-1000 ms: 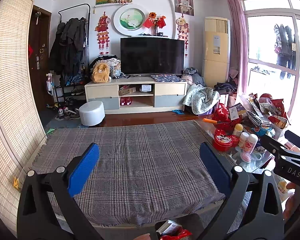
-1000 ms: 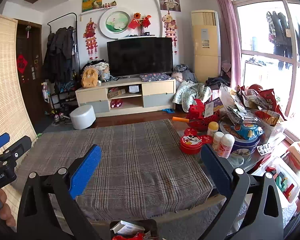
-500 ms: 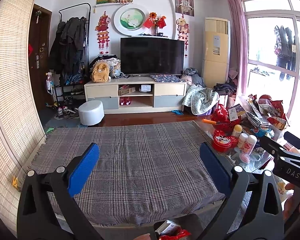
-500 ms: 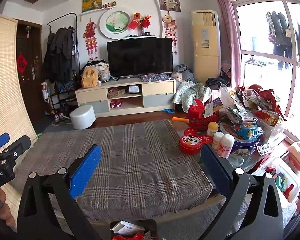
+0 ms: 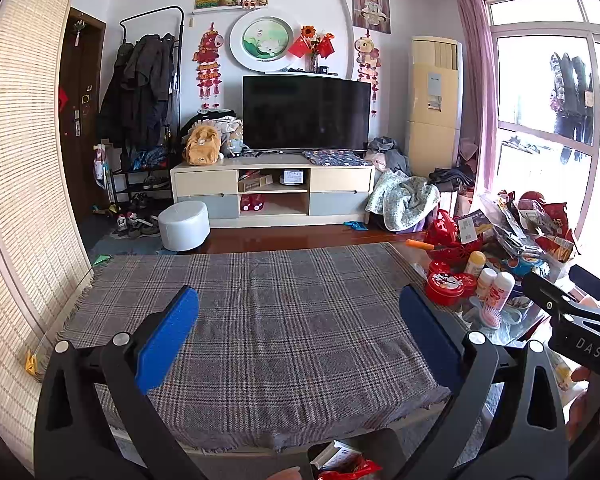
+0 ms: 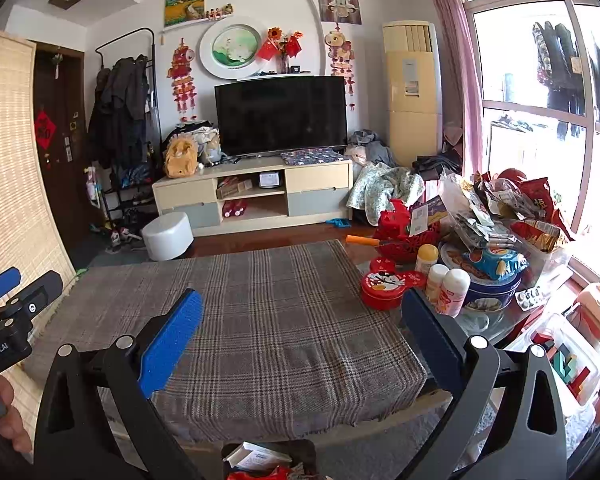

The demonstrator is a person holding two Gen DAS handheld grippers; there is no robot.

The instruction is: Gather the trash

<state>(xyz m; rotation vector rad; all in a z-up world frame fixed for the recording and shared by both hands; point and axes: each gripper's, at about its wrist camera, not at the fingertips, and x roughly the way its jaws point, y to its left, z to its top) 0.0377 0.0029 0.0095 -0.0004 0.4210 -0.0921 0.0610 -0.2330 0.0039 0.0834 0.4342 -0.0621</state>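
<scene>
Both grippers hover side by side over the near edge of a table under a grey plaid cloth. My left gripper is open, with only bare cloth between its blue pads. My right gripper is open too and holds nothing. Below the table's front edge stands a dark bin with a white box and a red wrapper in it. The right wrist view shows the same bin with white paper inside. No loose trash shows on the cloth.
At the table's right end there is a red tin, small bottles, a blue cookie tin and heaped snack bags. A bamboo screen lines the left. A white stool and a TV stand stand beyond.
</scene>
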